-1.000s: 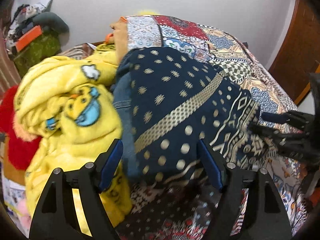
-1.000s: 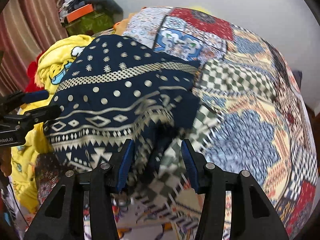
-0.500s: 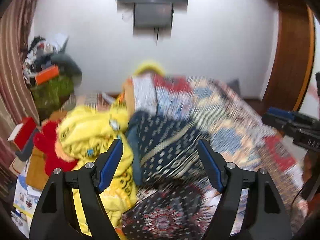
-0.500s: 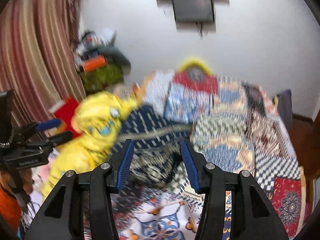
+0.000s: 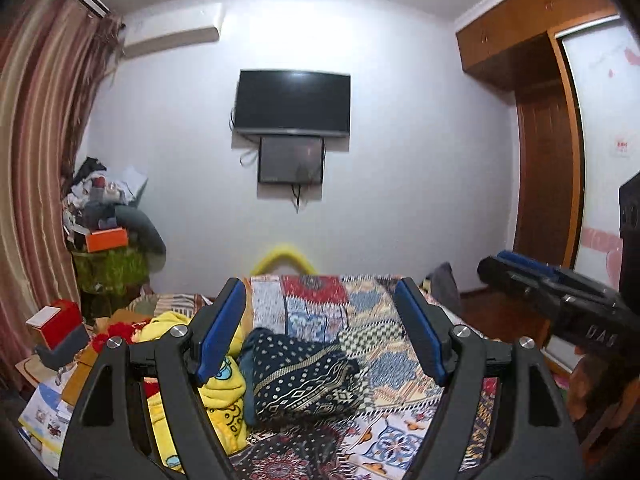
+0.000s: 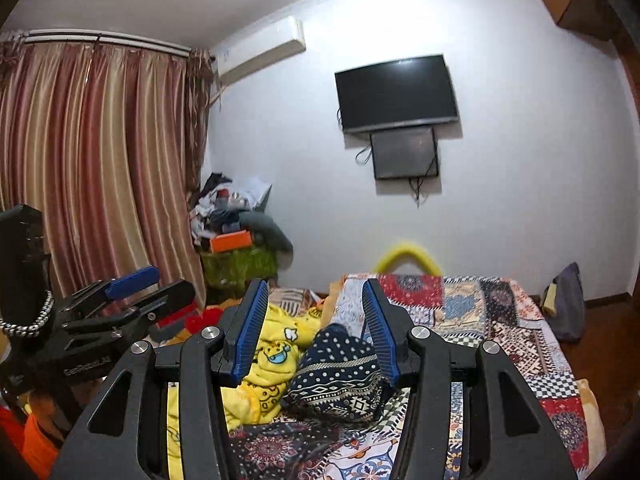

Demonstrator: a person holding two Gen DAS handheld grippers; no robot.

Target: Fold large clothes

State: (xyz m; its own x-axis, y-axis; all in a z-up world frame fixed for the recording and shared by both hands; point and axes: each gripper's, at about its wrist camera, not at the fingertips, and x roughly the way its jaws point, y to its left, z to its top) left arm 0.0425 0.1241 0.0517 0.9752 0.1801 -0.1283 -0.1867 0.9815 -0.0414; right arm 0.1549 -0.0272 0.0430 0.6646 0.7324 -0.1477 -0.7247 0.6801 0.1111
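Both grippers are held up high above the bed [image 5: 400, 384], pointing level toward the far wall. The left gripper [image 5: 320, 332] has its jaws spread wide with nothing between them. The right gripper [image 6: 316, 330] has its jaws parted somewhat less, also with nothing held. In the left view the right gripper shows at the right edge; in the right view the left gripper shows at the left edge, so the two are side by side and apart.

The folded navy cloth [image 5: 300, 376], dotted and with a patterned border, lies on the bed below and beyond the jaws, touching neither. In the left view it appears low in the gap between the jaws; in the right view [image 6: 340, 376] it also sits low in the gap, partly behind the right finger.

Just left of it, touching its edge, is a heap of yellow cloth [image 5: 216, 392] with cartoon prints. The bed has a patchwork cover [image 6: 500, 320].

On the wall hang a TV [image 5: 292, 104] and a smaller screen below it. A striped curtain [image 6: 92, 168] hangs at the left, with a cluttered pile [image 6: 236, 224] in the corner.
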